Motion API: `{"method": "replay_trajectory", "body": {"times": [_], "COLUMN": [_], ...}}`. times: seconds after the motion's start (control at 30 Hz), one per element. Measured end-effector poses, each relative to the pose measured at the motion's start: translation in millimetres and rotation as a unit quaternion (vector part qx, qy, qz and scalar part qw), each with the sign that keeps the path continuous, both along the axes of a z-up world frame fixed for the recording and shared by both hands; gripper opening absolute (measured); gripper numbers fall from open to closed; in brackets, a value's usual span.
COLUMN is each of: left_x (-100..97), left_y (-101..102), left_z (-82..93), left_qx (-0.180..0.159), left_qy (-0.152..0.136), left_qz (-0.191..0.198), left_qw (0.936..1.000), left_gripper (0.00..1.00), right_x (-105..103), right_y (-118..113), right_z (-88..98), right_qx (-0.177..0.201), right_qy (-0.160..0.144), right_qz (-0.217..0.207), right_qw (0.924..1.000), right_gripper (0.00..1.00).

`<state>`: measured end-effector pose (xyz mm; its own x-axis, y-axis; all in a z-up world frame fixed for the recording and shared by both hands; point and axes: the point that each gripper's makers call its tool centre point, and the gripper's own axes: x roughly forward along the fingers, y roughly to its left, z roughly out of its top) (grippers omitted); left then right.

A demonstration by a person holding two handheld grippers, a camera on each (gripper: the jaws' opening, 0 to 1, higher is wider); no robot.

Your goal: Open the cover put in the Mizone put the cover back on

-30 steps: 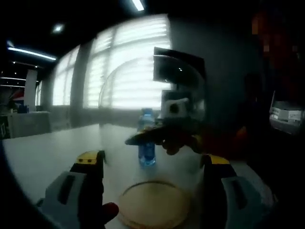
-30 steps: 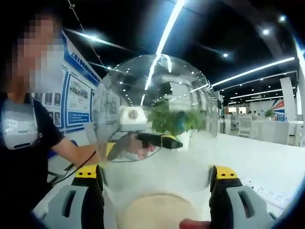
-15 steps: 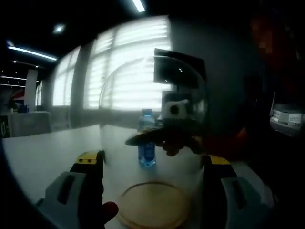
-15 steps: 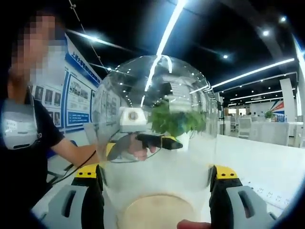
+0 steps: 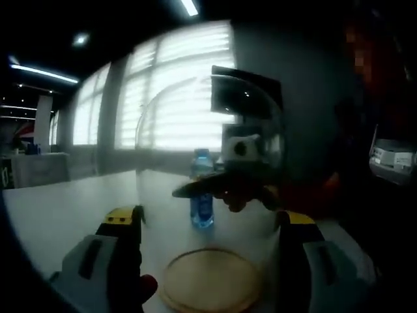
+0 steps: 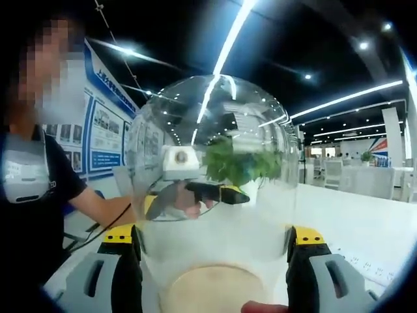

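Observation:
A clear glass dome cover stands over a round wooden base on the white table. My left gripper has one jaw on each side of the dome, pressed against the glass. My right gripper clasps the same cover from the opposite side, above the base. Each gripper shows through the glass in the other's view, the right gripper and the left gripper. A blue Mizone bottle stands upright on the table beyond the dome. Whether the dome's rim touches the base I cannot tell.
A person in a dark shirt stands at the left of the right gripper view. A green potted plant shows through the glass. White tabletop spreads to the left of the dome, with bright blinds behind.

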<state>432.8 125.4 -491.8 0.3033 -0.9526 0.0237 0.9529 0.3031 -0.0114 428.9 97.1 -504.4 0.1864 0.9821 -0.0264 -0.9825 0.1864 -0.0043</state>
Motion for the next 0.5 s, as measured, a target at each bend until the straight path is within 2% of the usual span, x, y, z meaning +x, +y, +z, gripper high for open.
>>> {"method": "replay_trajectory", "body": {"times": [0.5], "left_x": [0.1], "left_y": [0.3], "left_z": [-0.4], "left_qx": [0.002], "left_qy": [0.004], "left_qz": [0.003], "left_qw": [1.0000], "left_gripper": [0.75], "right_x": [0.3], "right_y": [-0.1], "right_z": [1.4], "right_qx": [0.002], "right_qy": [-0.010], "right_qz": [0.000], "right_qw": [1.0000], "right_gripper": [0.86]}}
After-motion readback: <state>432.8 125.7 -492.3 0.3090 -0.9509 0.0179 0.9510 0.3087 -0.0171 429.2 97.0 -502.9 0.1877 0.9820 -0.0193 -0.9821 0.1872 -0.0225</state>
